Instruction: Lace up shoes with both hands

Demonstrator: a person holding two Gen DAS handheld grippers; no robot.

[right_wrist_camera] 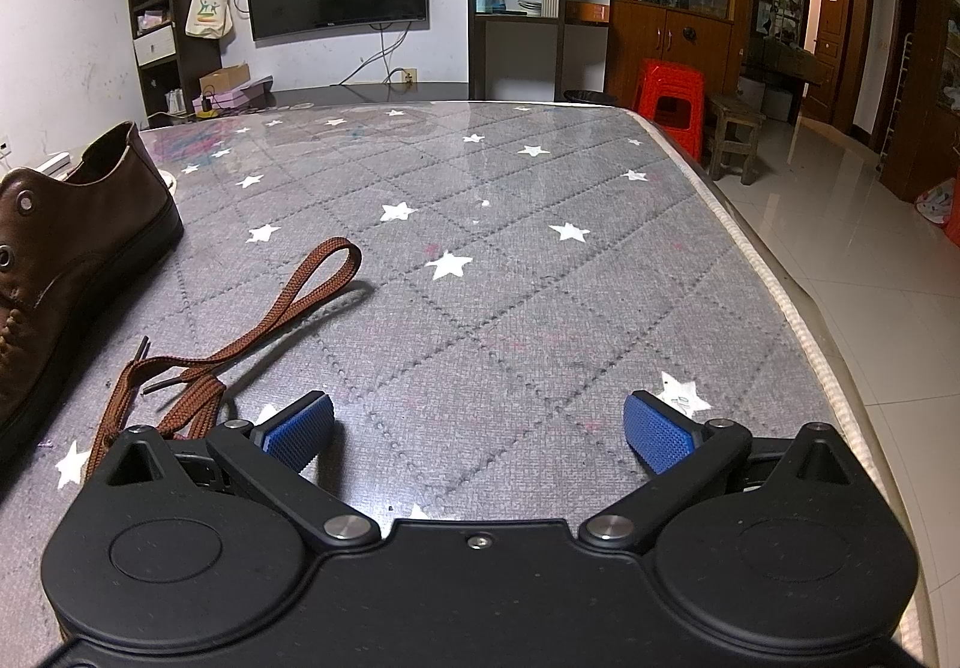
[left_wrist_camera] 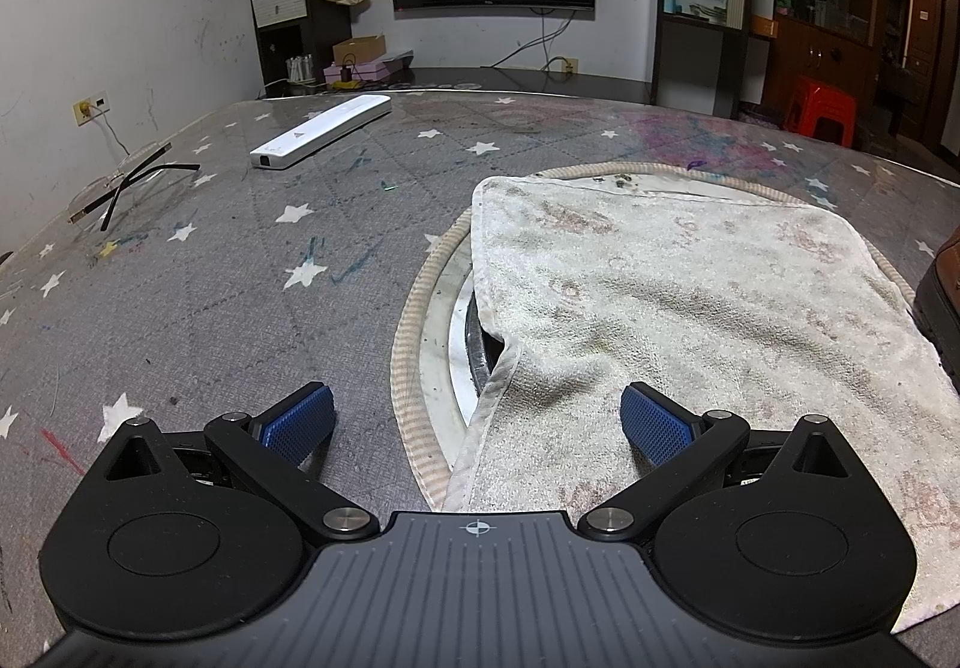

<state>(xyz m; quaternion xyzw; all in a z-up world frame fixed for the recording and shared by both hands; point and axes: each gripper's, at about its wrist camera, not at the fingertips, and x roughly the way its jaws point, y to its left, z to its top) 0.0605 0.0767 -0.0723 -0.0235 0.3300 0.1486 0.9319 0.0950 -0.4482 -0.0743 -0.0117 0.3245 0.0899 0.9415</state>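
Note:
A brown leather shoe (right_wrist_camera: 66, 248) with a black sole stands at the left edge of the right wrist view, its metal eyelets bare. A sliver of it shows at the right edge of the left wrist view (left_wrist_camera: 945, 284). A brown flat shoelace (right_wrist_camera: 240, 332) lies loose on the table beside the shoe, looped, with its dark tips near my right gripper's left finger. My right gripper (right_wrist_camera: 479, 428) is open and empty, just right of the lace. My left gripper (left_wrist_camera: 477, 422) is open and empty, over the edge of a dirty white towel (left_wrist_camera: 690, 308).
The table has a grey star-print cover (right_wrist_camera: 510, 278). The towel lies on a round mat (left_wrist_camera: 414, 344). A white remote-like bar (left_wrist_camera: 321, 129) and glasses (left_wrist_camera: 129, 188) lie at the far left. The table's right edge (right_wrist_camera: 780, 284) drops to the tiled floor; red stool (right_wrist_camera: 672, 98) beyond.

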